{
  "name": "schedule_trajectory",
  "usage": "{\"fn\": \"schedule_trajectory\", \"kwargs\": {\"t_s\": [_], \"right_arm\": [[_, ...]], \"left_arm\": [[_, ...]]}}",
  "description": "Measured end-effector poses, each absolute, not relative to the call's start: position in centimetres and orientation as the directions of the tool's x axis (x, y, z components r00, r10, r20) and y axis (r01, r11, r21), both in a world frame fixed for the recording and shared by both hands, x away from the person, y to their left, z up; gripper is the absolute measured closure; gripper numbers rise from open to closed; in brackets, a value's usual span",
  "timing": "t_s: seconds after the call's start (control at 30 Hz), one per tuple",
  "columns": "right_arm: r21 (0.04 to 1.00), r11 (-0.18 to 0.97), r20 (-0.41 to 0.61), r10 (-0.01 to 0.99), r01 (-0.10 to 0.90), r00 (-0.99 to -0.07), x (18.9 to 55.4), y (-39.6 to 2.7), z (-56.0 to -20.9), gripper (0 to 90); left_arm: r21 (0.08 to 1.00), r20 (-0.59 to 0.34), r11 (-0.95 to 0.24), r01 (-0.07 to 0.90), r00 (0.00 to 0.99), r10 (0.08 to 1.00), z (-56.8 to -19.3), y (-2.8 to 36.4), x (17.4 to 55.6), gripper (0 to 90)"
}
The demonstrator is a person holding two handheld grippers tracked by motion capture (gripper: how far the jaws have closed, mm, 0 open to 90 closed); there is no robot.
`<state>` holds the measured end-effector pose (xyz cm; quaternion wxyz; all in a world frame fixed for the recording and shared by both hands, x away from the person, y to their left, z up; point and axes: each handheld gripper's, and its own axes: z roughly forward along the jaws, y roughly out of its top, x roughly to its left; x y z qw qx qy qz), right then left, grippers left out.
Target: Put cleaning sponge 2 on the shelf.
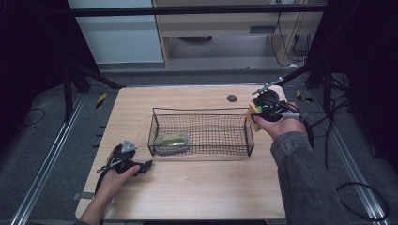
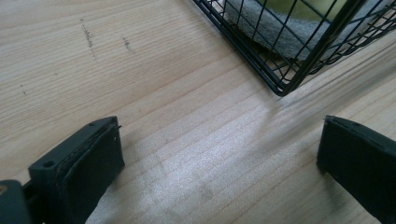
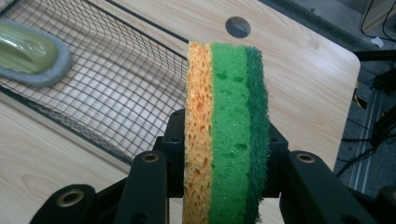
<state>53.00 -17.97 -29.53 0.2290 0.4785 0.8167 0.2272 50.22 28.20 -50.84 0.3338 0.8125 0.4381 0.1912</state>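
We hold two sponges [image 3: 226, 135], an orange one and a green scouring one, pinched face to face in our right gripper [image 1: 259, 111], which sits above the table [image 1: 197, 187] just past the right end of the black wire basket [image 1: 202, 132]. A scrubbing pad with a yellow-green grip [image 1: 172, 142] already lies at the basket's left end, so the right half of the mesh floor is free. To place the sponges well, we carry them over the right rim with enough height to clear the wire, lower them onto the bare mesh, and only then release. Our left gripper [image 2: 219, 154] rests on the table near the basket's front left corner, jaws spread and holding nothing; it can steady the basket if it slides.
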Motion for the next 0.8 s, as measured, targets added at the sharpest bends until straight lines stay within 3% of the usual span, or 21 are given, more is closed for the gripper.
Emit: {"fn": "schedule_trajectory", "kwargs": {"t_s": [0.8], "right_arm": [[0.577,0.477,-0.171,0.864,0.664,-0.473,56.5,-15.2,-31.5,64.0]], "left_arm": [[0.709,0.018,-0.394,0.585,0.543,0.839,-50.8,28.2,50.2,0.0]]}}
